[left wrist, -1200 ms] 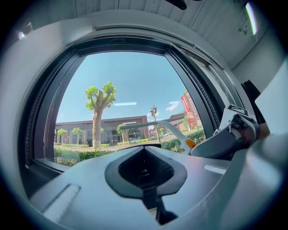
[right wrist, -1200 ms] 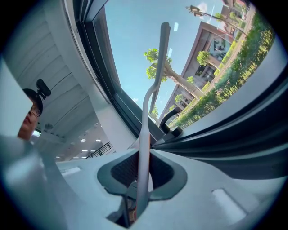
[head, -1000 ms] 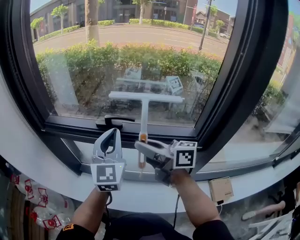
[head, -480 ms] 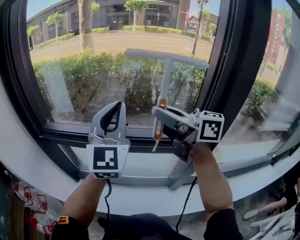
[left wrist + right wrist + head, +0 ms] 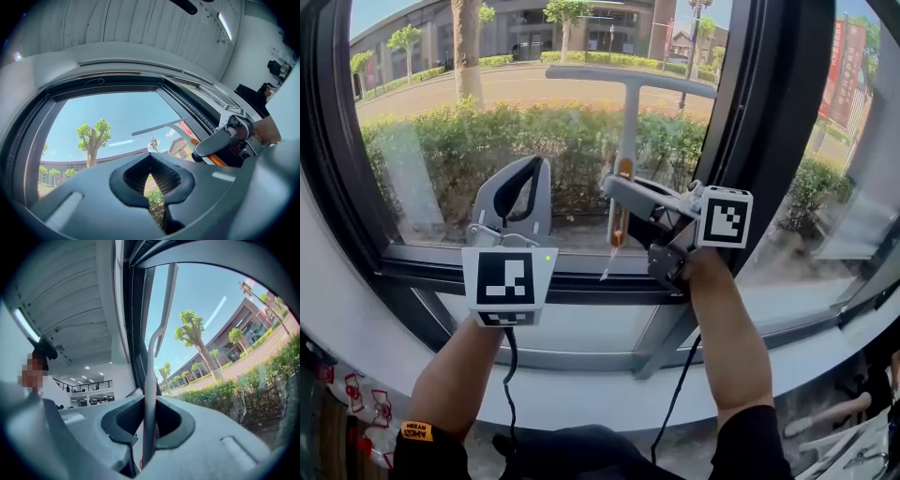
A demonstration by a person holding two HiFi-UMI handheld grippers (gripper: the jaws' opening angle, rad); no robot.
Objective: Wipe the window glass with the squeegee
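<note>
1. Squeegee (image 5: 627,122): upright against the window glass (image 5: 441,131), blade across the glass near its top, shaft running down.
2. Right hand-held gripper (image 5: 619,202) pinches the shaft low, at the orange grip.
3. Left hand-held gripper (image 5: 523,183): jaws pressed together on nothing, near the lower glass.
4. Handling, prob.: light, stiff shaft, soft rubber blade. The thin shaft could twist, so hold it firm and low.
5. Room: black post (image 5: 769,141) bounds the glass at right, v. close to the blade end. More open glass lies to the left.

Grey T-shaped squeegee (image 5: 627,122) stands upright against the window glass (image 5: 487,112).
</note>
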